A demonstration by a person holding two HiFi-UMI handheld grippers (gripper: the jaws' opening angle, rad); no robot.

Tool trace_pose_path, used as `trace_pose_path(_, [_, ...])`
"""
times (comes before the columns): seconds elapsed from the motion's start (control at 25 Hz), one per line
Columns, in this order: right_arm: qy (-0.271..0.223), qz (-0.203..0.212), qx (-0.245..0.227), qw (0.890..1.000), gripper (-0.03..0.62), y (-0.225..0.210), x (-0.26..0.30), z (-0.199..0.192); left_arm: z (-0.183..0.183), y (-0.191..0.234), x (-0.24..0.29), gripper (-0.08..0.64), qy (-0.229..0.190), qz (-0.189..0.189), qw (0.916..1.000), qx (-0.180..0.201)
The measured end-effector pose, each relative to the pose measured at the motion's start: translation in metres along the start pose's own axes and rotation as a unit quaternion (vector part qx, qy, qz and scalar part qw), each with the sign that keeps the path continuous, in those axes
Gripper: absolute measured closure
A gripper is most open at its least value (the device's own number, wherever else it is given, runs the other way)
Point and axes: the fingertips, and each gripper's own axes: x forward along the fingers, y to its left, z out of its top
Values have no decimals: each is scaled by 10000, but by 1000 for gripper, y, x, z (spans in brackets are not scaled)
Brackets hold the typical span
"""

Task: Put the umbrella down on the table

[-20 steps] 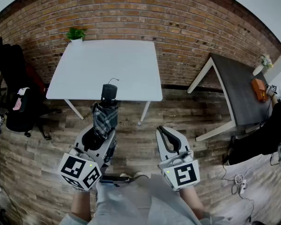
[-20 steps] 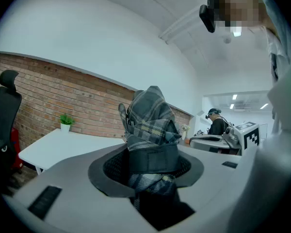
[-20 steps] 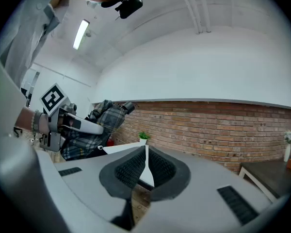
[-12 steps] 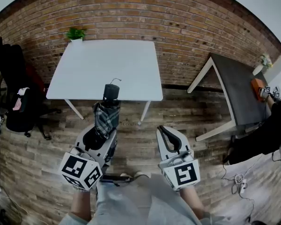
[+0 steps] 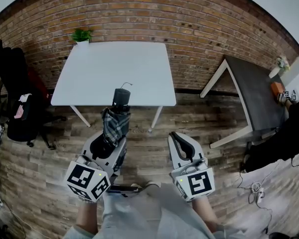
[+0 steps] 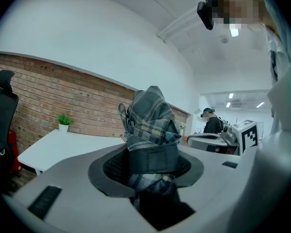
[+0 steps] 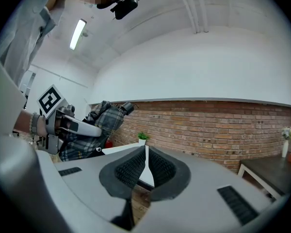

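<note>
My left tongs point(image 5: 107, 146) are clamped on the folded umbrella point(image 5: 115, 125), held in the air just short of the white desk point(image 5: 114, 66). My right tongs point(image 5: 183, 147) are together, empty. I think I'm carrying it over. Next: reach over the desk, lower it, let go.

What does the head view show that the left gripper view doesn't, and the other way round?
Head view only: a black handle atop the umbrella, and the marker cube on the left tool. Left gripper view only: ceiling lights. Both: the plaid umbrella clamped in the left tool, the white table and the plant.
</note>
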Motion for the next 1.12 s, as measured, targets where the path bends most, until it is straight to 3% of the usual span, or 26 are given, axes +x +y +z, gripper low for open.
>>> trace_pose_path(0.52, [92,-243,27,9997,543,17,2,-10,-9,16,-2,353,18,-209,9998,-44])
trace_pose_path(0.8, [110,-141,25,9998,543,-5,31,-14,-5,29,27,353,-2,-110,9999,-18])
trace_pose_path(1.12, [5,158,49,9999,543,-62,107,-9,22,67,97,353,-20,180,9998,12])
